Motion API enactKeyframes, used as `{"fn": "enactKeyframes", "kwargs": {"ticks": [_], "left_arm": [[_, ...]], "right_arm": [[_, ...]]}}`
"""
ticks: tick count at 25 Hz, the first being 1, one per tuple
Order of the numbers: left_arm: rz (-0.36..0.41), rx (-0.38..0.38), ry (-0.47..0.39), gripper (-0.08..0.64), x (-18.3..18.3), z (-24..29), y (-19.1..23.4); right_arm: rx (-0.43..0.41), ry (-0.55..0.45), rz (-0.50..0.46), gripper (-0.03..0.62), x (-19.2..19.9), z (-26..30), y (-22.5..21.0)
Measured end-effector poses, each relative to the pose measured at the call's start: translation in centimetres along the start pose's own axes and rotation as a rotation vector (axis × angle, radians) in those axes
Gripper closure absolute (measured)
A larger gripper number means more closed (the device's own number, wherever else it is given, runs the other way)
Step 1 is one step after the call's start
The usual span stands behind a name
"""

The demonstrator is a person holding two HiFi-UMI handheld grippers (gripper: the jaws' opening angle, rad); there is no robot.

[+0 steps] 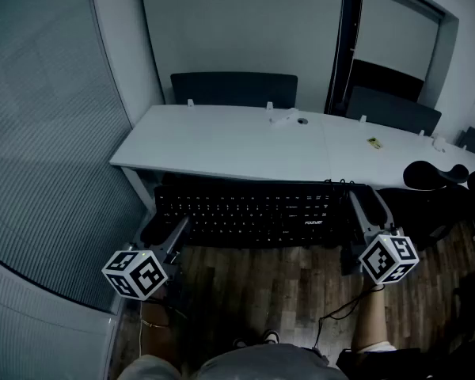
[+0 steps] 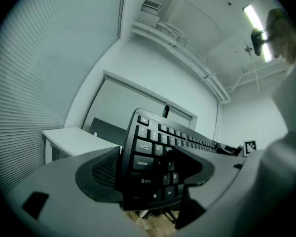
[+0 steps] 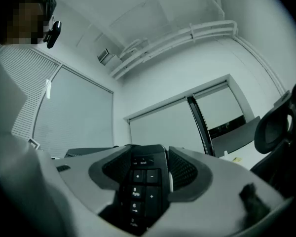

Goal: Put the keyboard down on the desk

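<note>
left gripper [image 1: 176,233] and right gripper [image 1: 362,212] clamp the keyboard [image 1: 245,212] before the desk [image 1: 222,145]

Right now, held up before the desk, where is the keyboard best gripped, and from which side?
At its two short ends, coming from left and right. The keyboard is long, thin and flat, so jaws span its thickness there and keep it level; the left hand-held gripper and right hand-held gripper hold it so.

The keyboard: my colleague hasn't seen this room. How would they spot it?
Start at the long white desk. Before its near edge, above the wooden floor, the keyboard hangs between the left gripper and right gripper. Unlike the dark chairs around, it is flat and covered in key rows.
</note>
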State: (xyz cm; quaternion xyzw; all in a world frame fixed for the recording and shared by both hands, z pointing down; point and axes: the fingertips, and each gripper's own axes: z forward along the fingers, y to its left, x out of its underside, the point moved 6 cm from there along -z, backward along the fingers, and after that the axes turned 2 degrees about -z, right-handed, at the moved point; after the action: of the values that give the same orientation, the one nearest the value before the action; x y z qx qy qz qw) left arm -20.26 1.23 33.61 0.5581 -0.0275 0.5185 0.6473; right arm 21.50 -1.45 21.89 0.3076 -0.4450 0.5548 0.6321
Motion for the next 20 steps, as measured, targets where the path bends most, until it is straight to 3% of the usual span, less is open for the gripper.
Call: {"fn": "enactKeyframes", "kwargs": {"ticks": [20], "left_arm": [[-0.006, -0.056, 0.029, 0.229, 0.8, -0.2, 0.2]], "right_arm": [[-0.010, 0.020, 0.030, 0.351, 1.6, 0.4, -0.4]]}}
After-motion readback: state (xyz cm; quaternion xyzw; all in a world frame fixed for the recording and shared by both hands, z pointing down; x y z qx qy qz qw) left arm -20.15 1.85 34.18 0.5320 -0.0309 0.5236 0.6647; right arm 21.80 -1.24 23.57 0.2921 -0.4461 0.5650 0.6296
